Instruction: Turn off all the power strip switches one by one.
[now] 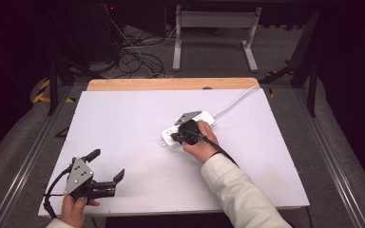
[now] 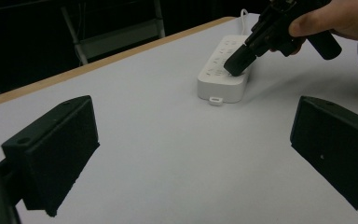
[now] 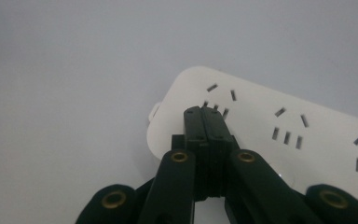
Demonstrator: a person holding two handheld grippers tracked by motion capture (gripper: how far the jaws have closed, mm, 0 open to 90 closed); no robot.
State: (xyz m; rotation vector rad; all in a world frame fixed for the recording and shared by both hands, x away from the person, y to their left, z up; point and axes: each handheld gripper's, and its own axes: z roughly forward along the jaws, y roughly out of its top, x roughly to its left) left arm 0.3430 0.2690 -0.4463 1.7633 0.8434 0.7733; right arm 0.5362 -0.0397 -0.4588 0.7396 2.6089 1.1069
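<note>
The right gripper has its two black jaws pressed flat together with nothing between them, and their joined tips rest on the top face of the white power strip, at its end nearer the table's front edge. In the right gripper view the closed tips sit right at a group of socket slots near the strip's rounded end. The right hand wraps the gripper's body from behind, the wrist bent so the tool slants down toward the strip, and the pale sleeve runs back to the table's front right corner.

The power strip lies near the middle of the white table, slanted, its white cord trailing toward the far right corner.

The left gripper sits low by the front left corner, well apart from the strip, its jaws spread wide and empty. The left hand grips it from the front edge, pointing it across the table toward the strip.
</note>
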